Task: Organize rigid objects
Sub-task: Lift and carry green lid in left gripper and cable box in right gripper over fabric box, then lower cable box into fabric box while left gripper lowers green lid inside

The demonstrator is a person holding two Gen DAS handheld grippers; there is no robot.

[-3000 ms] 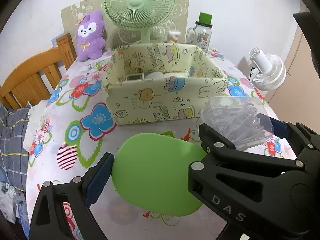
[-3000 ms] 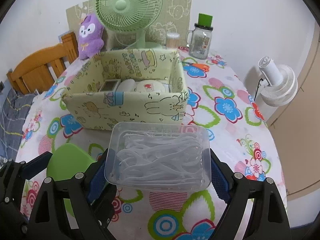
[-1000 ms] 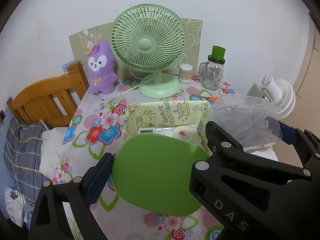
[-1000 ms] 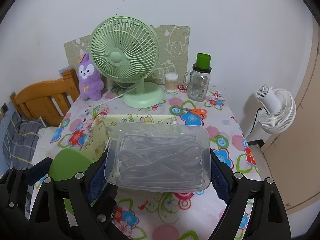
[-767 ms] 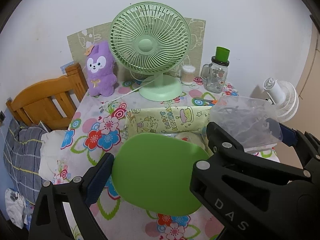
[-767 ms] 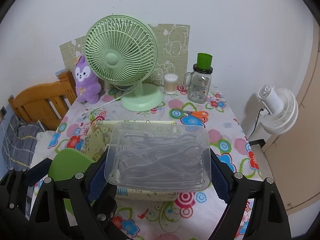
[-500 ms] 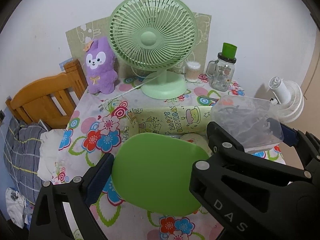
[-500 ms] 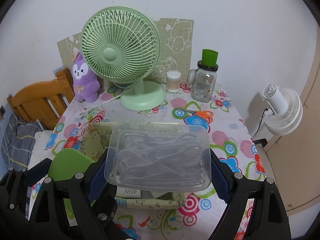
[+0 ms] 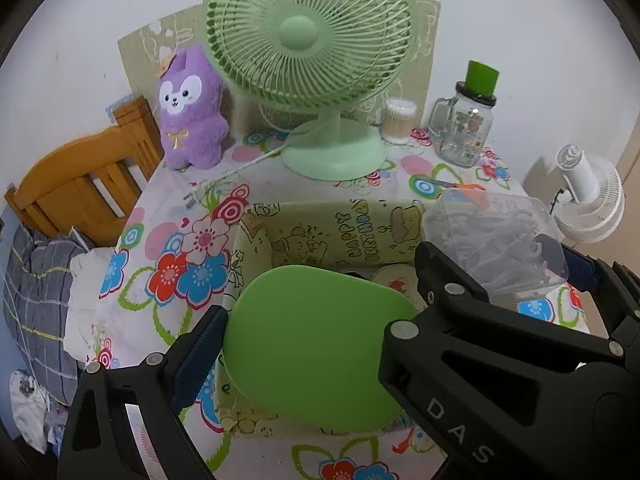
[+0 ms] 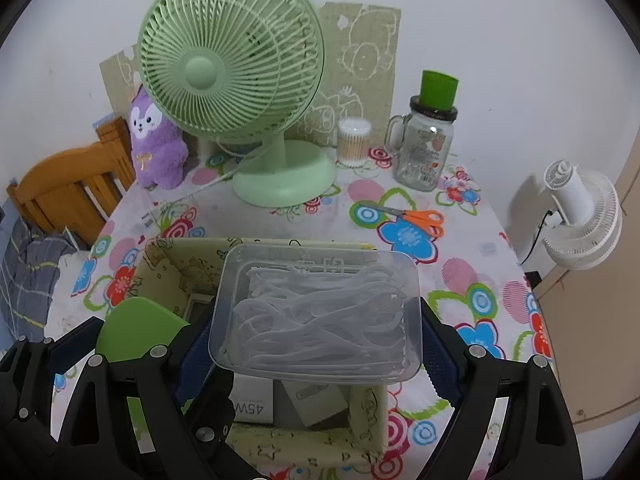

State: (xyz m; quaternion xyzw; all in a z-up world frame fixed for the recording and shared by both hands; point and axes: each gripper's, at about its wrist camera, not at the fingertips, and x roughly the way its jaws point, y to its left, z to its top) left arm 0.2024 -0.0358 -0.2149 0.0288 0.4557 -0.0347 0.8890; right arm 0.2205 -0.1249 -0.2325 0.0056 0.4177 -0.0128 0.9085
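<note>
Jaws of the right gripper are clenched on a clear rectangular plastic box of white floss picks, blue pads pressing its two short sides, and it hangs above the pale yellow cartoon-printed storage box near the counter's front edge. Inside that box lie a white carton marked 45W and a pale green flat packet. Jaws of the left gripper grasp a flat rounded green plastic lid, held over the same storage box just left of the clear one. Farther back on the flower-patterned counter lie orange-handled scissors; along its far edge stand a green desk fan, a purple plush rabbit, a tub of cotton swabs and a glass handled jar with a green cap. Off the right edge sits a white fan.
</note>
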